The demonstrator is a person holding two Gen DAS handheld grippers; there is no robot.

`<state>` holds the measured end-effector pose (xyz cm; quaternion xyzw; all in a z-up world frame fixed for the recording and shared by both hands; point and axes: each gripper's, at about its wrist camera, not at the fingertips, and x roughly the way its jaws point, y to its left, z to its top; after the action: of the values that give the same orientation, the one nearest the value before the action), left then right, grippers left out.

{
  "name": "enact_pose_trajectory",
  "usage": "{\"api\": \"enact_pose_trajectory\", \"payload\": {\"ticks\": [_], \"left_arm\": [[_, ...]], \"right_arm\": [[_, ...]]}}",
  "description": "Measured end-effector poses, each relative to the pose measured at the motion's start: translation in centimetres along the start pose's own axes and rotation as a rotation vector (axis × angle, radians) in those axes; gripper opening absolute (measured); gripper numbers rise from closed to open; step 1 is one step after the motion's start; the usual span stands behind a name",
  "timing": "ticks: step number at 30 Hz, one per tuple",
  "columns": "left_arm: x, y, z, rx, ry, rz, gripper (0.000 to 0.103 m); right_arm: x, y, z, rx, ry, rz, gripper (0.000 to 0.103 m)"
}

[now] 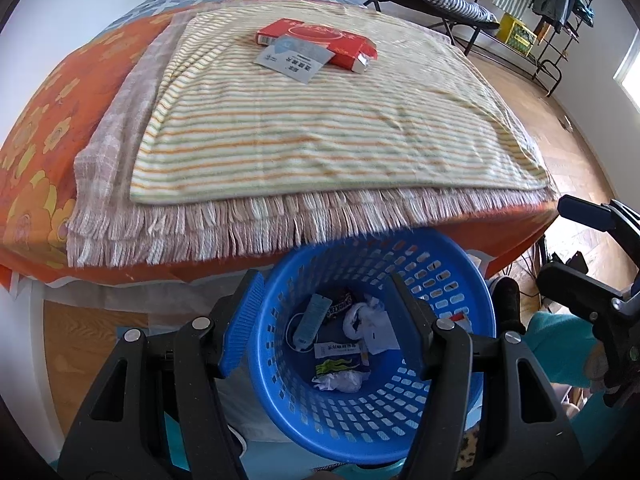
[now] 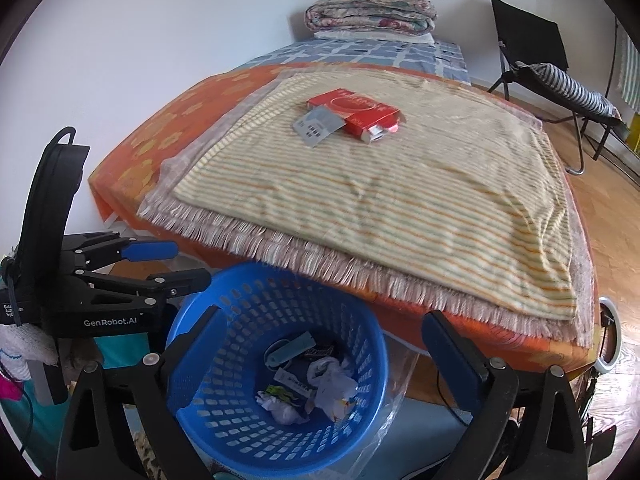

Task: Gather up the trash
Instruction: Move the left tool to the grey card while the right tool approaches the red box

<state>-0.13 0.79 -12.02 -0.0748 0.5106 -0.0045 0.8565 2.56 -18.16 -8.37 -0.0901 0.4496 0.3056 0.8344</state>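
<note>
Bed: covered with an orange flowered sheet; a fringed pinkish throw lies over it, and a striped yellow towel lies flat on top of that.
Red box: flat carton on the far part of the striped towel, one end flap torn open.
Grey card: a flat grey packet with print, overlapping the near-left corner of the red box and touching it.
Folded quilt: stacked at the far end of the bed against the wall.
Surroundings: a black folding chair with a striped cushion stands on the wood floor to the right of the bed; a clothes rack with hanging garments stands further right.
In the way: the fringe of the throw overhangs the bed edge just above the basket's far rim.
Blue basket: perforated plastic bin on the floor against the foot of the bed, well apart from the box and card.
Basket contents: a pale blue tag-like packet, a dark snack wrapper, crumpled white tissues, a green-and-white wrapper, and small paper slips.
Left gripper: fingers spread wide, holding nothing, above the basket's mouth.
Right gripper: fingers spread wide, empty, over the basket's near side.
</note>
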Motion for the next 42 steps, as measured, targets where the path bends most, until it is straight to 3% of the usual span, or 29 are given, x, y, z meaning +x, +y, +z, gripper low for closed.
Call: {"api": "enact_pose_trajectory", "payload": {"ticks": [6, 15, 25, 31, 36, 42], "left_arm": [[0.0, 0.8, 2.6, -0.047, 0.005, -0.020, 0.064], [0.6, 1.7, 7.6, -0.071, -0.002, -0.012, 0.064], [3.1, 1.7, 12.8, -0.030, 0.004, 0.008, 0.064], [5.4, 2.7, 15.4, -0.103, 0.026, 0.008, 0.064], [8.1, 1.3, 17.1, -0.012, 0.043, 0.092, 0.065], [10.4, 0.5, 18.9, 0.011, 0.047, 0.111, 0.065]], "right_arm": [[-0.1, -0.8, 1.7, 0.008, -0.005, 0.006, 0.099], [-0.4, -2.6, 5.3, -0.032, -0.047, -0.055, 0.099], [0.3, -5.9, 9.7, 0.015, -0.067, -0.036, 0.103], [1.9, -8.1, 11.7, 0.091, -0.049, -0.032, 0.103], [3.2, -9.7, 12.5, 0.133, -0.018, -0.018, 0.103], [4.4, -12.5, 13.9, 0.232, 0.008, 0.020, 0.103]]}}
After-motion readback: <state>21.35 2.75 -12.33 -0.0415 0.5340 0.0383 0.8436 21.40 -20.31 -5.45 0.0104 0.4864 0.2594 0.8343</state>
